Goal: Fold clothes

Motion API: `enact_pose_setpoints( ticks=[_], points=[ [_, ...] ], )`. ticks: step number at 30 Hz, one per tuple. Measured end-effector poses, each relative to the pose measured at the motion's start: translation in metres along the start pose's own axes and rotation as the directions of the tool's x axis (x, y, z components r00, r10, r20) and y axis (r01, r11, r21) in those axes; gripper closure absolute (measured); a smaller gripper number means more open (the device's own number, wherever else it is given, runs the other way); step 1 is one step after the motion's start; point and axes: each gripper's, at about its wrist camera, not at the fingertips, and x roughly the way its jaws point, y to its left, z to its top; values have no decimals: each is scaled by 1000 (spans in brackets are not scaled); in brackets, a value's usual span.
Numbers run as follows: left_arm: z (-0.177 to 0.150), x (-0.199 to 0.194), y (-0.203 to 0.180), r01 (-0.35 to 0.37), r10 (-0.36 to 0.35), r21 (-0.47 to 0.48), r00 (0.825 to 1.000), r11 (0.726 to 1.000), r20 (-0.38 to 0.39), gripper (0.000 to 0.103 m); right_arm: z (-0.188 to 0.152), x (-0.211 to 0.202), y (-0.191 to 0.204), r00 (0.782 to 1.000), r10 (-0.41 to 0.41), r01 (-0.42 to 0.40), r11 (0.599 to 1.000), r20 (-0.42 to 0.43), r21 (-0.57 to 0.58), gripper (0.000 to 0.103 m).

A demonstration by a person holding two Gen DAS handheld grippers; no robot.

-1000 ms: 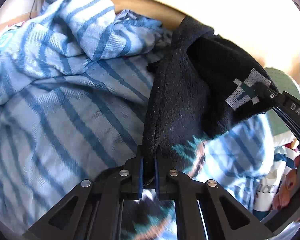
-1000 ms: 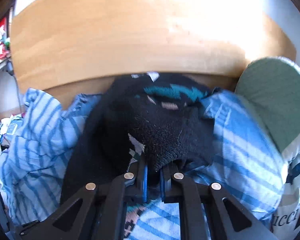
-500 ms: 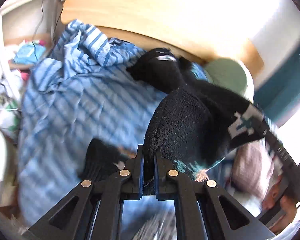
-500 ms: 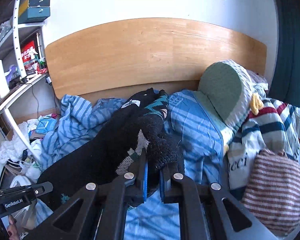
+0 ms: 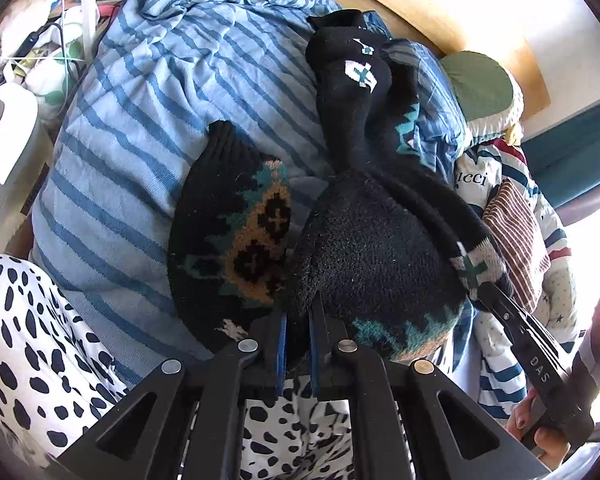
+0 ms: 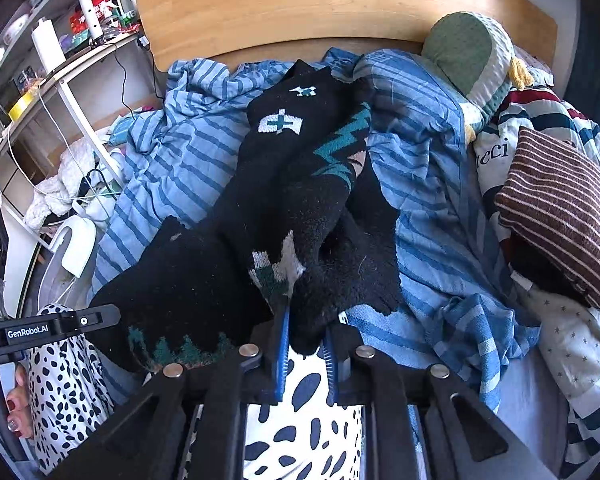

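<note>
A black knit sweater (image 5: 364, 248) with teal, orange and white patterns lies stretched over a blue striped duvet (image 5: 148, 128); its far end reaches toward the wooden headboard. My left gripper (image 5: 298, 320) is shut on the sweater's near edge. In the right wrist view the same sweater (image 6: 292, 184) runs away from me, and my right gripper (image 6: 306, 328) is shut on another part of its near edge. The right gripper also shows at the lower right of the left wrist view (image 5: 512, 320), and the left gripper at the lower left of the right wrist view (image 6: 52, 326).
The wooden headboard (image 6: 340, 8) is at the back. A green round cushion (image 6: 468, 52), a brown striped folded cloth (image 6: 568, 208) and a patterned quilt (image 6: 572, 344) lie to the right. Shelves and clutter (image 6: 52, 80) stand to the left. Dalmatian-spotted fabric (image 5: 28, 340) is below me.
Both grippers have pulled back from the headboard with the sweater, drawing it out lengthwise over the duvet. The view has widened and the spotted fabric has come into sight.
</note>
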Motion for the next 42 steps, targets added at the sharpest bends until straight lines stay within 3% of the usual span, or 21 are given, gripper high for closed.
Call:
enact_pose_setpoints(
  ticks=[2, 4, 6, 9, 11, 16, 21, 23, 25, 26, 27, 28, 31, 34, 36, 39, 42],
  points=[
    [10, -6, -6, -6, 6, -10, 1000, 1000, -8, 91, 5, -6, -3, 1000, 1, -1, 1000, 4, 9, 67],
    [31, -11, -6, 17, -17, -27, 1000, 999, 23, 82, 9, -15, -15, 1000, 14, -15, 998, 25, 57, 66],
    [53, -18, -7, 49, -46, -46, 997, 998, 56, 60, 16, -20, -25, 999, 9, -13, 995, 38, 96, 64],
    [85, -24, -13, 68, -61, -58, 992, 996, 112, 41, 30, -24, -42, 998, -21, 12, 989, 58, 149, 61],
    [108, -19, -20, 42, -35, -47, 989, 998, 140, 41, 39, -22, -55, 996, -50, 38, 984, 69, 172, 60],
    [130, 71, -26, 0, -4, -71, 998, 997, -57, 41, 64, 2, -76, 995, -92, 84, 977, 30, 197, 58],
    [151, 160, -31, -47, 24, -87, 967, 995, -253, 41, 82, 29, -55, 999, -49, 48, 994, 3, 100, 59],
    [146, 182, -27, -64, 31, -101, 953, 993, -300, 41, 88, 39, -47, 999, -42, 42, 997, -4, 67, 57],
    [142, 191, -22, -29, -15, -136, 948, 990, -318, 41, 94, 48, -44, 999, -38, 39, 997, -12, 63, 56],
    [140, 192, -19, -3, -47, -155, 947, 988, -317, 60, 97, 53, -43, 999, -37, 38, 997, -18, 69, 56],
    [141, 190, -15, 58, -109, -174, 947, 983, -302, 95, 99, 57, -46, 999, -42, 45, 995, -29, 86, 56],
    [143, 185, -11, 94, -148, -194, 947, 976, -286, 94, 102, 62, -49, 998, -48, 52, 993, -39, 103, 56],
    [164, 148, 8, 130, -170, -243, 974, 961, -152, 95, 107, 72, -53, 992, -98, 106, 988, -74, 115, 56],
    [193, 86, 29, 112, -101, -223, 993, 968, 59, 95, 110, 73, -56, 990, -121, 129, 984, -72, 124, 56],
    [206, 46, 51, 90, -52, -248, 987, 965, 155, 95, 112, 69, -57, 990, -126, 133, 982, -57, 134, 55],
    [216, -5, 99, 69, 17, -339, 970, 938, 244, 95, 114, 68, -51, 991, -128, 133, 981, -42, 142, 51],
    [204, -16, 137, -109, 215, -435, 955, 894, 204, 95, 118, 79, -37, 995, -91, 97, 983, -47, 153, 47]
  ],
)
